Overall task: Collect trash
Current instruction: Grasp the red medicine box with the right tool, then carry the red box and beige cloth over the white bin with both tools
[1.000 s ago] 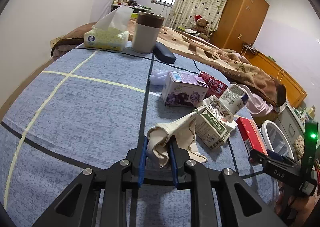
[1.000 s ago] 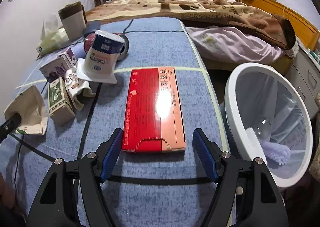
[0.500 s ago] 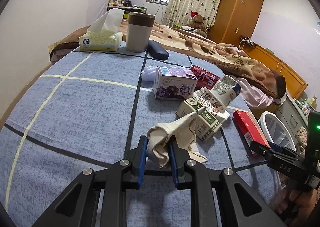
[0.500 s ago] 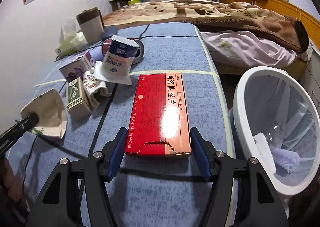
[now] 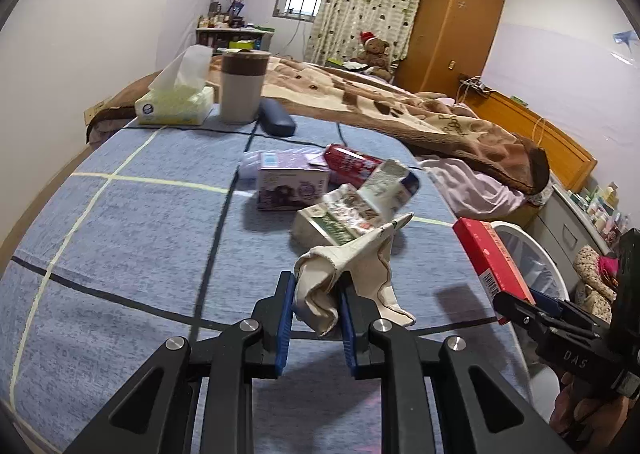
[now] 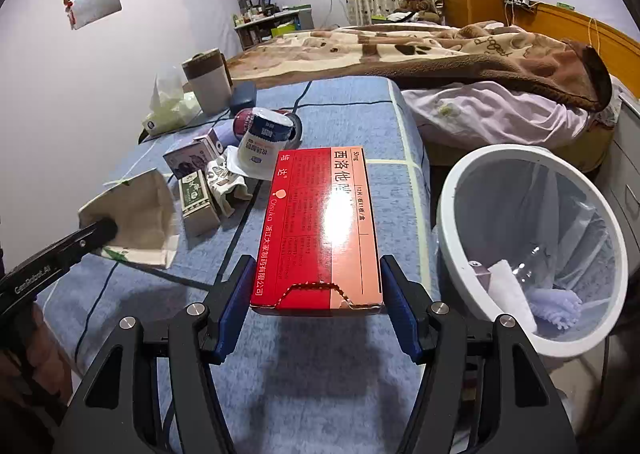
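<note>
Both tongs: black frame w/ blue pads, silver screws; left tongs [image 5: 316, 314], right tongs [image 6: 318, 308]. White lettering on sides.

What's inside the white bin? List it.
Through the bin mouth: a clear liner, a white slab-like piece, a lilac fuzzy item, and a clear bottle. Anything beneath these or behind the near rim is hidden.
</note>
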{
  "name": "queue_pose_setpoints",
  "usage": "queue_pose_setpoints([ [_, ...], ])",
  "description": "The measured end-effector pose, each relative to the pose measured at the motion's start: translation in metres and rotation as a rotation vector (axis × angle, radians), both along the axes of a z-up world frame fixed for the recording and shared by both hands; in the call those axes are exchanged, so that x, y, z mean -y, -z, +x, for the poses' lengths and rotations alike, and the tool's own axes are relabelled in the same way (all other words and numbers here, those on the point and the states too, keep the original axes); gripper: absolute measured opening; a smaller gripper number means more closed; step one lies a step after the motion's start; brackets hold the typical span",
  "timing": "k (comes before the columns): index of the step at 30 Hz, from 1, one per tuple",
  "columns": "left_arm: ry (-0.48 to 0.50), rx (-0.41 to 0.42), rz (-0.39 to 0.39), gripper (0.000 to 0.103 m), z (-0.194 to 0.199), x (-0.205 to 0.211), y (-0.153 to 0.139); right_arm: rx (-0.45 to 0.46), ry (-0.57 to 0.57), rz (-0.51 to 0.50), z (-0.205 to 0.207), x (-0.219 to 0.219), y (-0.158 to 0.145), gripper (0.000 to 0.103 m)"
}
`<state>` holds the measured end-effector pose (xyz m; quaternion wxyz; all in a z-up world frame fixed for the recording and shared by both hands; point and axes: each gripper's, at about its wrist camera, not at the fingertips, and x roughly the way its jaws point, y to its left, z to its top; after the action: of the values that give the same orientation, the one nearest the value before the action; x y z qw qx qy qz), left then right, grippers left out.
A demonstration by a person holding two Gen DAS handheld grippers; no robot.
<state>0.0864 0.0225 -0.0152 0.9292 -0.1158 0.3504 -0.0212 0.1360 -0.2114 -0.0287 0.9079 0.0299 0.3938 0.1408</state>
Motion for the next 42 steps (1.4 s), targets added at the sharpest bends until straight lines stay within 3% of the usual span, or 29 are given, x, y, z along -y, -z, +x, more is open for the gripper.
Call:
queue_pose_setpoints([
  [18, 0.19, 0.005, 0.021, 0.022, 0.023, 0.087, -0.014, 0.055, 0.149, -0.002, -0.014, 0.057, -0.012, 0.064],
  [42, 0.412, 0.011, 0.066, 0.021, 0.065, 0.204, -0.015, 0.031, 0.311, 0.014, -0.014, 0.128, -0.001, 0.064],
])
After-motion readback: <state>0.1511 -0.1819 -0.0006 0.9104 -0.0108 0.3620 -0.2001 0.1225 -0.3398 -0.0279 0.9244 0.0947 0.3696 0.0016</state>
